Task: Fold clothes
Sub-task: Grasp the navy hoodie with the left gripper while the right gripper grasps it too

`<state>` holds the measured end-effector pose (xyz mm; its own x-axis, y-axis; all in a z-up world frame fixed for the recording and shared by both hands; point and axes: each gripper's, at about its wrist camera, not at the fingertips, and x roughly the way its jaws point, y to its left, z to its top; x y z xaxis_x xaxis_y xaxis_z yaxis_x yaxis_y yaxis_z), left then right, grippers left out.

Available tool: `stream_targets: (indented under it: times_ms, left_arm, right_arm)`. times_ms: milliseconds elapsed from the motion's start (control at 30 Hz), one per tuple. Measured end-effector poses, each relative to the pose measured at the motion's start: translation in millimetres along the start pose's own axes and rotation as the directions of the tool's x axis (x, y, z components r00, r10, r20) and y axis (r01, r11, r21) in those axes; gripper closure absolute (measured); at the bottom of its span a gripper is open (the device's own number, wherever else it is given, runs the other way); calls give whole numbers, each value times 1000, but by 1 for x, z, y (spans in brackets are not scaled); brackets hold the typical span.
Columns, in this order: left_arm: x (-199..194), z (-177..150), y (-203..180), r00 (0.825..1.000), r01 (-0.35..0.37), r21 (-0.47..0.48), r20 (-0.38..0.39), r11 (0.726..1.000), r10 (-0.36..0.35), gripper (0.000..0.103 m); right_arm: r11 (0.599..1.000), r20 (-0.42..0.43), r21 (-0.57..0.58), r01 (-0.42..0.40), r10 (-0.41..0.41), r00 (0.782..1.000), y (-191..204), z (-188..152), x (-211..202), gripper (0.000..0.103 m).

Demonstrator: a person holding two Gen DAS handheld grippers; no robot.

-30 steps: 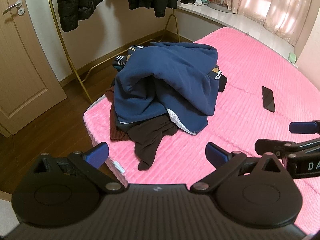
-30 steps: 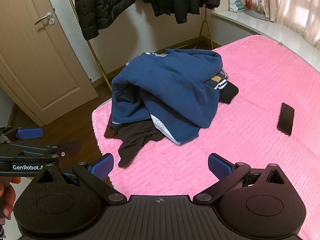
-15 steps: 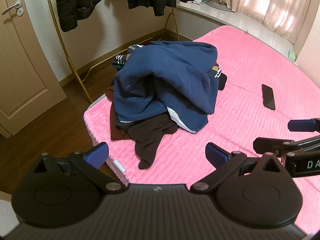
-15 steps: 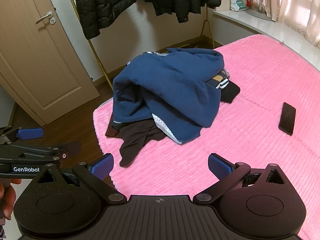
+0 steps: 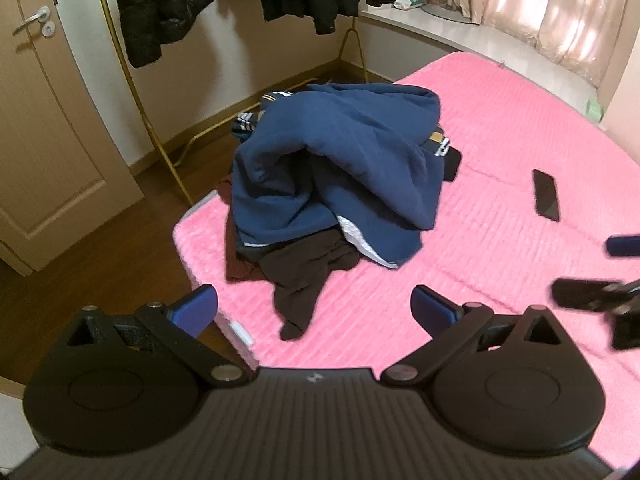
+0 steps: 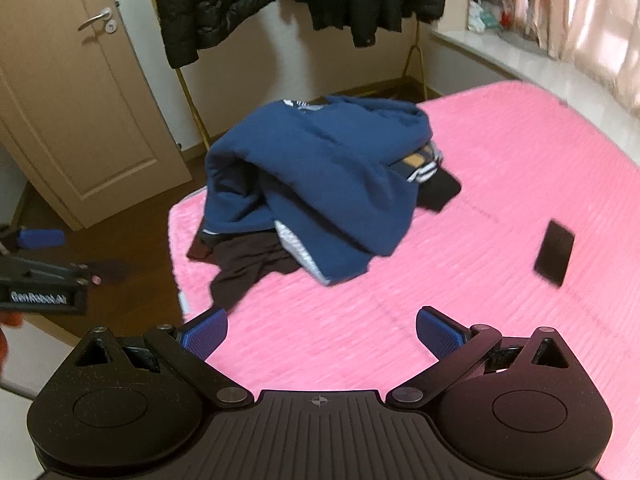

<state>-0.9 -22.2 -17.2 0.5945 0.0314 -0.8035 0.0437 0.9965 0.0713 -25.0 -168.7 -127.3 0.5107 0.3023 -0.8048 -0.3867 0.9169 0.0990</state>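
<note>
A heap of clothes lies on the near left corner of a pink bed point(image 5: 500, 120) point(image 6: 500, 152). On top is a navy blue sweatshirt point(image 5: 352, 152) point(image 6: 320, 168). A dark brown garment point(image 5: 304, 276) point(image 6: 244, 264) spills out from under it toward me, and a striped piece point(image 5: 438, 145) point(image 6: 416, 164) shows at the heap's right. My left gripper point(image 5: 314, 312) is open and empty, held short of the brown garment. My right gripper point(image 6: 322, 334) is open and empty over bare bedding; its blue-tipped fingers point(image 5: 624, 245) show at the right edge of the left wrist view.
A black phone point(image 5: 546, 195) point(image 6: 554, 252) lies on the bed right of the heap. Black jackets point(image 5: 168, 4) point(image 6: 212, 4) hang on a gold rack behind it. A wooden door point(image 5: 44, 120) point(image 6: 84, 96) and dark floor point(image 5: 100, 264) are left. Curtains point(image 5: 560, 12) cover the far window.
Both grippers have moved a little forward toward the heap, so the clothes look slightly nearer and the right view is blurred. The heap has not changed.
</note>
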Motion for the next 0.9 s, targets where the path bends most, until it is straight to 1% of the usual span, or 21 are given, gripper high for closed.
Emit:
stream_targets:
  times_ms: [167,233,300,400,533,667,700,733,767,800,867,900]
  left_arm:
    - [2,-4,5,998,-47,18,37,999,46,2]
    - [6,-5,11,995,-74,46,63,996,71,2]
    - [25,4,18,994,-87,93,73,992,81,2]
    - [61,20,30,993,-101,167,80,981,88,2]
    - [108,42,46,991,-118,265,89,957,98,2]
    - [174,66,56,993,-101,371,93,923,71,2]
    - [191,71,58,994,-94,397,93,913,63,2]
    - [208,77,59,994,-88,422,92,902,54,3]
    - [225,80,60,994,-82,453,97,888,43,4]
    - [240,81,60,994,-75,482,103,873,29,9]
    - [266,83,60,994,-59,529,108,847,1,11]
    - [276,83,60,994,-47,544,106,838,-13,14]
  right_arm:
    - [993,21,-122,7,-4,1000,-13,6,6,0]
    - [985,40,-175,2,5,999,-13,12,10,0]
    - [975,59,-223,-8,22,998,-10,22,19,0]
    - [963,64,-268,-26,44,997,-2,40,44,0]
    - [948,41,-316,-38,53,998,15,69,93,1]
    - [920,19,-392,-19,29,999,29,98,159,2]
    - [913,11,-408,-14,21,1000,31,103,178,5]
    - [907,-5,-420,-21,21,1000,34,108,199,19]
    - [902,-25,-431,-30,22,999,37,112,220,25]
    - [894,-37,-446,-34,19,999,40,115,238,25]
    - [876,-59,-481,-38,11,998,46,118,272,25]
    - [865,-72,-500,-42,7,997,50,118,289,25]
